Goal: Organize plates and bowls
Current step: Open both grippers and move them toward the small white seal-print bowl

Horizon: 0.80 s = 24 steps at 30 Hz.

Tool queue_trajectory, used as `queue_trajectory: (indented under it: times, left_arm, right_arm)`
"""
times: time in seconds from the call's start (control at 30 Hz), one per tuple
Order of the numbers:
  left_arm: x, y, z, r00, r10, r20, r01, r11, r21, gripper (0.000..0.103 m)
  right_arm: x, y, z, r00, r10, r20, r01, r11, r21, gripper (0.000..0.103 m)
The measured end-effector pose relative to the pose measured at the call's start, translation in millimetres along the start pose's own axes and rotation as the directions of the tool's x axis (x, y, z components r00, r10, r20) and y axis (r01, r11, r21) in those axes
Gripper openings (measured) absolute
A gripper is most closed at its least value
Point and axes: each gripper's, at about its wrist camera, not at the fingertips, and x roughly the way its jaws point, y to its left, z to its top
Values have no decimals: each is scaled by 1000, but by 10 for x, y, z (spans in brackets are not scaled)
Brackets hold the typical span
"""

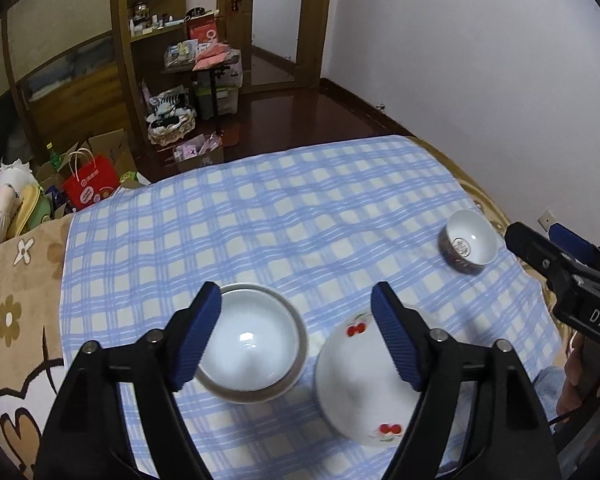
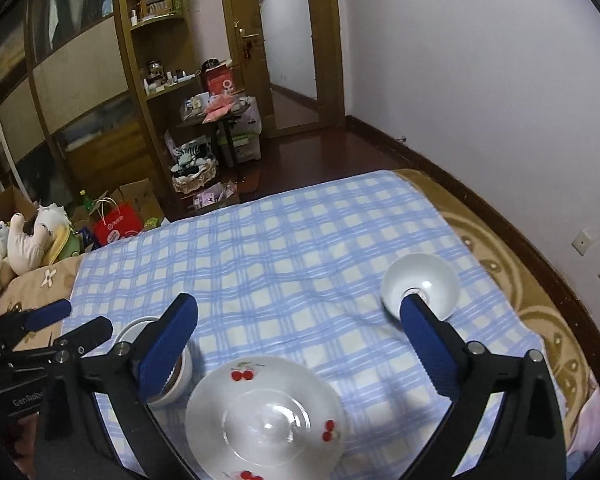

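A white bowl with a grey rim (image 1: 252,344) sits on the blue checked cloth (image 1: 260,220), below my left gripper (image 1: 296,336). That gripper is open and holds nothing. Right of the bowl lies a white plate with cherry prints (image 1: 360,380). In the right wrist view the same cherry plate (image 2: 266,416) lies under my right gripper (image 2: 300,340), which is wide open and empty. A small patterned bowl (image 1: 468,242) stands apart at the cloth's right side, and that small bowl (image 2: 420,286) shows behind the right finger. The grey-rimmed bowl (image 2: 180,380) is partly hidden by a pad.
The cloth (image 2: 300,248) covers a bed with a brown flowered blanket (image 1: 16,280). Soft toys (image 2: 20,244) lie at the left. Beyond the bed are a red bag (image 1: 90,184), boxes, shelves and a door. My right gripper (image 1: 534,232) reaches in at the right edge, my left gripper (image 2: 86,316) at the left.
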Motion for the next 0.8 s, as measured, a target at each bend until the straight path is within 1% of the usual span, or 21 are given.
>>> queue_trajectory:
  times: [0.03, 0.13, 0.2, 0.43, 0.6, 0.8]
  left_arm:
    - [-12, -36, 19, 1000, 2, 4, -2, 1000, 7, 84]
    - [-80, -197, 83, 998, 38, 53, -40, 998, 43, 87]
    - [-93, -302, 128, 996, 49, 68, -54, 996, 69, 91]
    - [5, -540, 292, 999, 6, 38, -9, 996, 90, 91]
    - [150, -712, 376, 1000, 8, 12, -10, 993, 120, 91]
    - [306, -873, 478, 999, -17, 33, 13, 993, 115, 91]
  right_arm:
    - [-29, -49, 15, 1000, -7, 2, 7, 1000, -3, 103]
    - [-83, -179, 44, 1000, -22, 10, 22, 1000, 11, 103]
    - [-115, -265, 52, 999, -27, 17, 27, 999, 22, 103]
    - [-186, -659, 119, 998, -55, 27, 52, 995, 91, 103]
    - [-160, -916, 156, 997, -78, 29, 73, 988, 135, 103]
    - [-52, -1135, 151, 997, -73, 30, 66, 981, 183, 103]
